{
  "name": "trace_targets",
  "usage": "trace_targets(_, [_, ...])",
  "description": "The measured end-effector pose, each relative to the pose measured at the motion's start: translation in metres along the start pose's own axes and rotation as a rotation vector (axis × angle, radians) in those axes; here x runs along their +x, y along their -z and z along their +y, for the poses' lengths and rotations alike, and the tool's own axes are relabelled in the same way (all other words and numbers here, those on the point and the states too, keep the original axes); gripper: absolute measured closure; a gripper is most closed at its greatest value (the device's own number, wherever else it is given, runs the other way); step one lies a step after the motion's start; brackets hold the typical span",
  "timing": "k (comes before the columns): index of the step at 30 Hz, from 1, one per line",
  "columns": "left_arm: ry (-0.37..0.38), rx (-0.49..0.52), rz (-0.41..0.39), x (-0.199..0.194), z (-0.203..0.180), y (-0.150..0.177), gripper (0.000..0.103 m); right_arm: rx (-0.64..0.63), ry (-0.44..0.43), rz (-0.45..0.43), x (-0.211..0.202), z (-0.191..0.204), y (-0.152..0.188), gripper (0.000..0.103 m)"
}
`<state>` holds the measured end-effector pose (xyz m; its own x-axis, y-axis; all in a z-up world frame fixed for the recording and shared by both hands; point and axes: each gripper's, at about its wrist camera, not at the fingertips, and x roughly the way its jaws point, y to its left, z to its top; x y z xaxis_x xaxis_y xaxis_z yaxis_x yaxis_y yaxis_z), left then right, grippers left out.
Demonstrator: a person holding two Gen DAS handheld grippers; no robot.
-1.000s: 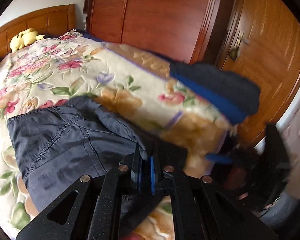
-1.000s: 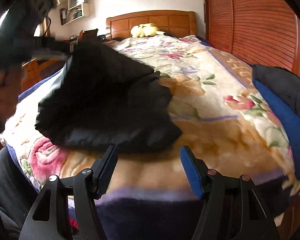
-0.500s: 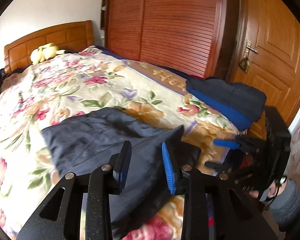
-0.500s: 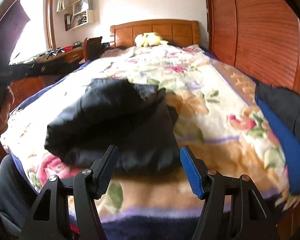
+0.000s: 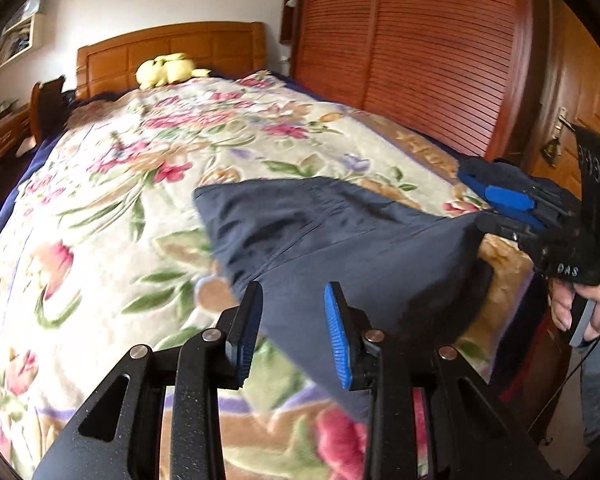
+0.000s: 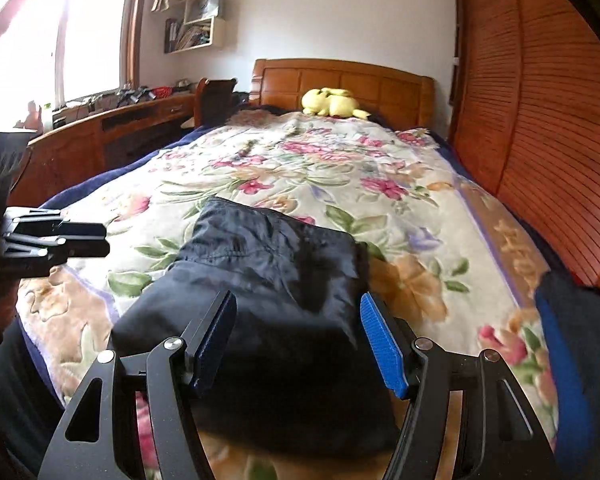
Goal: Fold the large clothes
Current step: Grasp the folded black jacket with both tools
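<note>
dark navy trousers (image 5: 340, 236) lie folded on the flowered blanket (image 5: 112, 184) near the foot of the bed. my left hand-held gripper (image 5: 294, 330) is released, its blue pads apart over the near edge of the cloth. my right hand-held gripper (image 6: 298, 338) is released too, jaws wide over the same garment. another folded dark and blue garment (image 6: 572, 344) lies at the right edge.

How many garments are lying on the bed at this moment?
2. The dark navy garment lies folded near the foot of the bed, in front of both open grippers. A dark and blue garment lies at the bed's right corner. More may be hidden out of frame.
</note>
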<state>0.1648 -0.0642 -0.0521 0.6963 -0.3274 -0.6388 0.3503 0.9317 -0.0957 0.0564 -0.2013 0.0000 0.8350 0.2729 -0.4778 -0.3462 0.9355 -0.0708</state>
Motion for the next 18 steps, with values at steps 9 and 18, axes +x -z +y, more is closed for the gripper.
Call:
trace_targets(9, [-0.026, -0.028, 0.026, 0.005, 0.030, 0.025, 0.070, 0.013, 0.002, 0.168, 0.065, 0.001, -0.012, 0.036])
trace_targets(18, [-0.019, -0.046, 0.055, 0.016, 0.038, 0.042, 0.070, 0.079, -0.091, 0.299, 0.103, -0.010, 0.009, 0.034])
